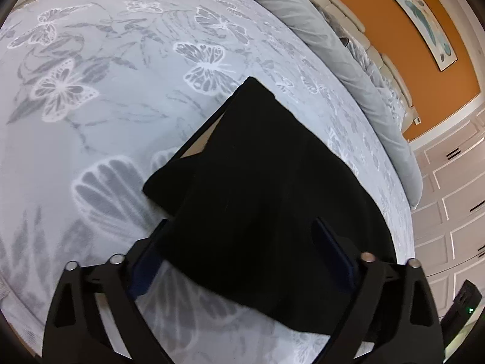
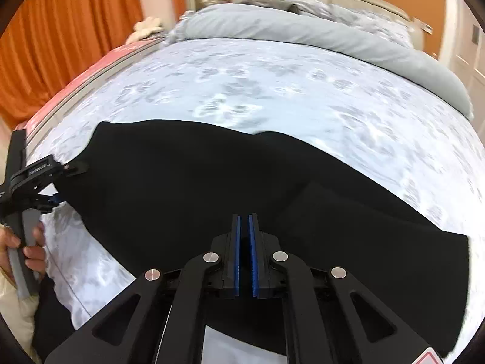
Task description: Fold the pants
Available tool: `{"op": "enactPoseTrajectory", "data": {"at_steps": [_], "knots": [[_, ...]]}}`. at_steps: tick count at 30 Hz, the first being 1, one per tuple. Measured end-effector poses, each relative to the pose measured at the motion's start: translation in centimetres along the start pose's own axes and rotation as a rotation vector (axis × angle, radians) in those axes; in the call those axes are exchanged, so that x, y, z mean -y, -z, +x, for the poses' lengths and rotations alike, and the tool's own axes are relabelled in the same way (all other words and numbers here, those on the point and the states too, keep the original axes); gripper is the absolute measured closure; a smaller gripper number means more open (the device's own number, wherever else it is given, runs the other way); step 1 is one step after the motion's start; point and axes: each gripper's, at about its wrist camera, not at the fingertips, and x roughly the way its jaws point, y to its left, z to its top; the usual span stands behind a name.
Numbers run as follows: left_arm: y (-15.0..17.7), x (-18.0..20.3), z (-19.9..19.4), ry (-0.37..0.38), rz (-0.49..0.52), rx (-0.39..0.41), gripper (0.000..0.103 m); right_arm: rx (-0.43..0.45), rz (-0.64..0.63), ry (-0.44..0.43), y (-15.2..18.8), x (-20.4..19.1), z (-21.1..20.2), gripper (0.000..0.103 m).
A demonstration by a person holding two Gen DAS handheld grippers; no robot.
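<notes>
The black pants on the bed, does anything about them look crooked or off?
Slightly. In the left wrist view, one layer of the black pants pokes out sideways as a corner, so the edges don't line up. No damage or spill shows on the bedspread.

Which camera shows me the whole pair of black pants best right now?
Right wrist: the black pants stretch across the bedspread, both ends visible. Left wrist shows only one folded end, partly hidden by its own fingers.
</notes>
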Motion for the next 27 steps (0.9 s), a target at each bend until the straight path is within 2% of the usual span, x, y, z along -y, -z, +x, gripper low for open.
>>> {"op": "enactPoseTrajectory", "data": {"at_steps": [2,3,5,6,7,8,9,10,12,15,19,21,24,27], "knots": [[0.0,0.3,0.2,-0.015,0.007,0.011,0.010,-0.083,0.000,-0.008,0.6,-0.6,3.0,0.092],[-0.1,0.6,0.4,-0.027,0.018,0.012,0.010,-0.082,0.027,-0.016,1.1,-0.6,3.3,0.091],[-0.3,0.7,0.6,-0.037,0.028,0.014,0.010,-0.033,0.042,-0.036,1.3,-0.4,1.5,0.083],[-0.4,0.8,0.7,-0.040,0.030,0.014,0.011,0.005,0.054,-0.028,1.5,-0.1,-0.2,0.063],[-0.6,0.9,0.8,-0.040,0.038,0.016,0.021,0.038,0.065,-0.004,1.8,0.5,-1.9,0.046],[-0.7,1.2,0.9,-0.037,0.054,0.017,0.035,0.060,0.075,0.026,2.1,1.2,-3.3,0.041],[-0.7,1.4,1.1,-0.033,0.068,0.006,0.072,0.070,0.085,0.048,2.3,1.9,-4.3,0.036],[-0.7,1.9,1.6,-0.017,0.081,-0.024,0.083,0.076,0.101,0.071,2.8,2.8,-5.4,0.035],[-0.6,3.1,1.0,-0.010,0.101,-0.002,0.086,0.081,0.140,0.120,4.3,5.4,-7.8,0.035],[0.0,6.8,-1.7,-0.008,0.198,0.067,0.086,0.094,0.209,0.200,6.5,9.5,-10.6,0.034],[2.7,16.3,-6.6,0.085,0.414,0.132,0.086,0.115,0.320,0.292,9.6,15.0,-13.6,0.031],[5.5,22.3,-8.2,0.142,0.543,0.144,0.086,0.129,0.378,0.311,11.1,17.4,-14.8,0.031],[9.8,28.7,-8.0,0.199,0.666,0.118,0.085,0.149,0.439,0.318,13.0,19.9,-16.5,0.031],[15.2,33.6,-4.3,0.210,0.746,0.023,0.075,0.148,0.468,0.322,14.8,21.9,-17.4,0.031]]}}
